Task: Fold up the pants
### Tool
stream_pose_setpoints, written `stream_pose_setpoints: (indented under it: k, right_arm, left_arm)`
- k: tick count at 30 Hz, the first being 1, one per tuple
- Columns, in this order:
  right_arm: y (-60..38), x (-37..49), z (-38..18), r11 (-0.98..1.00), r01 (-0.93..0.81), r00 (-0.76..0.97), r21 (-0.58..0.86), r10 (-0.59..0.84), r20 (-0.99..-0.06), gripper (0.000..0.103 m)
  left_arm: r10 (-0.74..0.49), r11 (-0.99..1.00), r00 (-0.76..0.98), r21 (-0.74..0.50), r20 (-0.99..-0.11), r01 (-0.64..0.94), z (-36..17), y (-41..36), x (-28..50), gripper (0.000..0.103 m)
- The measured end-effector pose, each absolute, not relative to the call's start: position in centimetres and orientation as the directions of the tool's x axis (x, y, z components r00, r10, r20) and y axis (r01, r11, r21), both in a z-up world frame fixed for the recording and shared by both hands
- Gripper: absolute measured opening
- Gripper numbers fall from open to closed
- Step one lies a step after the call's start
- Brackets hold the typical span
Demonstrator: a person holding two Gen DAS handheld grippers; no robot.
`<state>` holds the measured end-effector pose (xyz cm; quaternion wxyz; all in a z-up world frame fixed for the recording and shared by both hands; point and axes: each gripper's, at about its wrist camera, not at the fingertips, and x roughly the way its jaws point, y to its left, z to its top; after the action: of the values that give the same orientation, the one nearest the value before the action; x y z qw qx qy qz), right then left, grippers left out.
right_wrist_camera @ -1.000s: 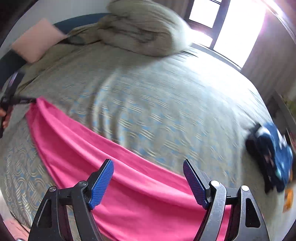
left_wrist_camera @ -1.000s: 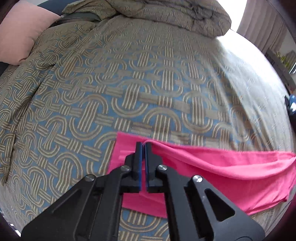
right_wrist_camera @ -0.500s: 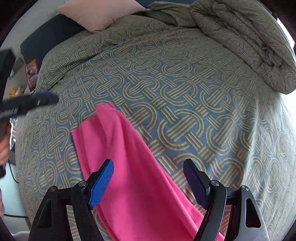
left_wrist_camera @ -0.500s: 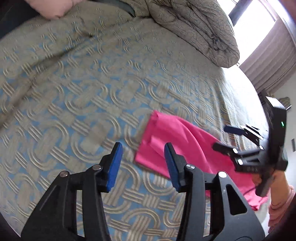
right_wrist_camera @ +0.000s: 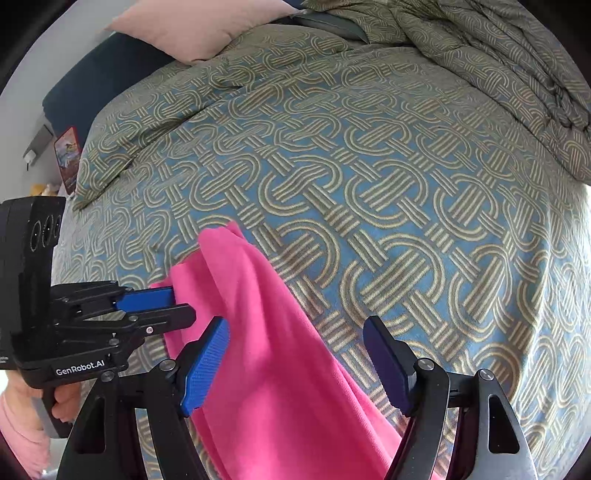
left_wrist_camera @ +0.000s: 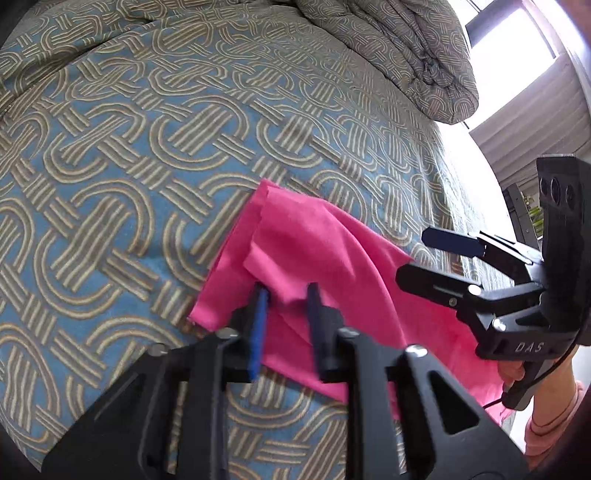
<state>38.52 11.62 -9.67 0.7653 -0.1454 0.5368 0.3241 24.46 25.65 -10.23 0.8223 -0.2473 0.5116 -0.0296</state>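
Bright pink pants (left_wrist_camera: 314, 240) lie in a long folded strip on the patterned bedspread (left_wrist_camera: 147, 147). My left gripper (left_wrist_camera: 286, 314) sits low over their near end. Its jaws are closing on a raised fold of the fabric, which is bunched between the blue pads. In the right wrist view the left gripper (right_wrist_camera: 183, 306) pinches the pants' (right_wrist_camera: 258, 332) left edge. My right gripper (right_wrist_camera: 295, 369) hovers open just above the strip, with the fabric below the gap between its fingers. The same right gripper (left_wrist_camera: 413, 256) shows beside the left one, held by a hand.
A crumpled duvet (right_wrist_camera: 517, 74) is heaped at the far side of the bed, and a pink pillow (right_wrist_camera: 199, 26) lies at the head. A pink sleeve (left_wrist_camera: 550, 424) is at the right edge. Bright window (left_wrist_camera: 517, 37) beyond; small items (right_wrist_camera: 68, 155) beside the bed.
My left gripper let go of the pants' corner, opened, dropped lower and closed again on the fabric. The right gripper swung along the strip to a spot beside the left one.
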Motion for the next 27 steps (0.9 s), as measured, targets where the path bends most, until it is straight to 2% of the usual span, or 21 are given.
stream_pose_setpoints:
  k: [3, 4, 5, 6, 7, 11, 15, 16, 19, 24, 25, 26, 27]
  right_arm:
    - [11.7, 38.8, -10.4, 0.745, -0.650, 0.190, 0.148, 0.348, -0.918, 0.075]
    - [11.8, 38.8, -10.6, 0.742, -0.653, 0.184, 0.152, 0.350, -0.918, 0.069]
    - [11.8, 38.7, -10.7, 0.728, -0.664, 0.166, 0.170, 0.366, -0.916, 0.045]
    - [11.9, 38.5, -10.8, 0.703, -0.681, 0.134, 0.204, 0.393, -0.910, 0.008]
    - [11.9, 38.4, -10.9, 0.687, -0.690, 0.109, 0.227, 0.408, -0.906, 0.001]
    - [11.8, 38.5, -10.2, 0.669, -0.696, 0.120, 0.261, 0.467, -0.876, 0.002]
    - [12.1, 39.0, -9.9, 0.714, -0.677, 0.204, 0.178, 0.415, -0.887, 0.003]
    - [12.1, 39.0, -10.1, 0.723, -0.674, 0.221, 0.149, 0.390, -0.894, 0.003]
    - [11.8, 38.8, -10.5, 0.729, -0.674, 0.226, 0.120, 0.358, -0.906, 0.004]
    - [11.9, 38.5, -10.9, 0.696, -0.704, 0.174, 0.143, 0.364, -0.915, 0.016]
    - [12.1, 38.6, -10.9, 0.692, -0.707, 0.172, 0.144, 0.366, -0.915, 0.017]
    - [12.3, 38.6, -10.9, 0.690, -0.709, 0.170, 0.146, 0.368, -0.914, 0.021]
    - [12.6, 38.7, -11.0, 0.687, -0.711, 0.167, 0.149, 0.371, -0.913, 0.027]
  left_arm:
    - [-0.324, 0.830, 0.521, -0.502, -0.790, -0.244, -9.4, 26.5, 23.5, 0.003]
    - [-0.315, 0.832, 0.548, -0.504, -0.775, -0.234, -8.4, 26.4, 22.9, 0.003]
    - [-0.304, 0.835, 0.574, -0.503, -0.760, -0.224, -7.2, 26.2, 22.1, 0.003]
    - [-0.306, 0.833, 0.599, -0.512, -0.740, -0.208, -6.0, 26.1, 21.4, 0.003]
    - [-0.310, 0.831, 0.619, -0.522, -0.722, -0.192, -5.1, 26.1, 20.9, 0.003]
    - [-0.262, 0.874, 0.640, -0.459, -0.722, -0.160, -3.9, 26.4, 20.3, 0.004]
    - [-0.092, 0.905, 0.536, -0.295, -0.839, -0.306, -7.9, 28.0, 20.9, 0.004]
    - [-0.086, 0.895, 0.516, -0.294, -0.852, -0.336, -8.7, 28.8, 20.3, 0.004]
    - [-0.163, 0.844, 0.526, -0.393, -0.835, -0.364, -9.8, 30.3, 18.8, 0.004]
    - [-0.160, 0.852, 0.554, -0.398, -0.817, -0.341, -9.1, 30.0, 17.6, 0.004]
    - [-0.173, 0.852, 0.556, -0.406, -0.813, -0.329, -9.0, 29.8, 17.4, 0.005]
    - [-0.183, 0.853, 0.556, -0.412, -0.811, -0.320, -8.9, 29.5, 17.6, 0.011]
    - [-0.188, 0.855, 0.555, -0.413, -0.811, -0.313, -8.9, 29.3, 17.9, 0.023]
